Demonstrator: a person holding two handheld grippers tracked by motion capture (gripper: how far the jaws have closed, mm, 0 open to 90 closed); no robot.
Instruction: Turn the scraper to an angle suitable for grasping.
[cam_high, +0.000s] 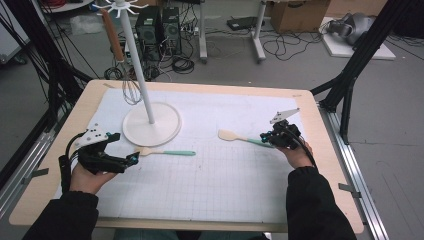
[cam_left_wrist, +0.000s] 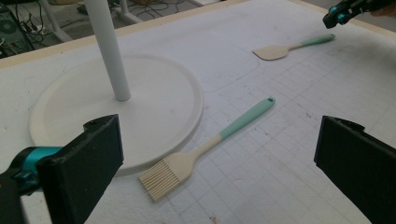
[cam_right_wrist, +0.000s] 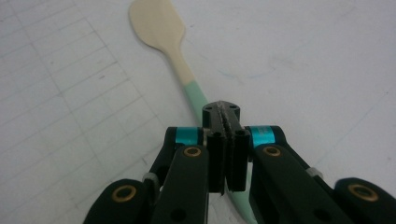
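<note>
A pastry brush (cam_high: 165, 152) with a mint handle lies on the gridded mat beside the white stand's round base (cam_high: 170, 131). My left gripper (cam_high: 124, 148) is open near the brush's bristle end; in the left gripper view the brush (cam_left_wrist: 187, 163) lies ahead between the wide-apart jaws of the gripper (cam_left_wrist: 219, 172). A cream spatula (cam_high: 230, 135) with a mint handle lies to the right. My right gripper (cam_high: 265, 136) is over its handle end. In the right gripper view the jaws of the gripper (cam_right_wrist: 226, 109) are pressed together above the spatula (cam_right_wrist: 156, 23), whose handle runs underneath.
The white stand's pole (cam_high: 137, 65) rises from the base, with a whisk (cam_high: 131, 90) and a brown-handled utensil (cam_high: 112, 35) hanging from its top hooks. The white mat (cam_high: 220, 185) covers most of the wooden table (cam_high: 320, 150). Cables and computers lie on the floor beyond.
</note>
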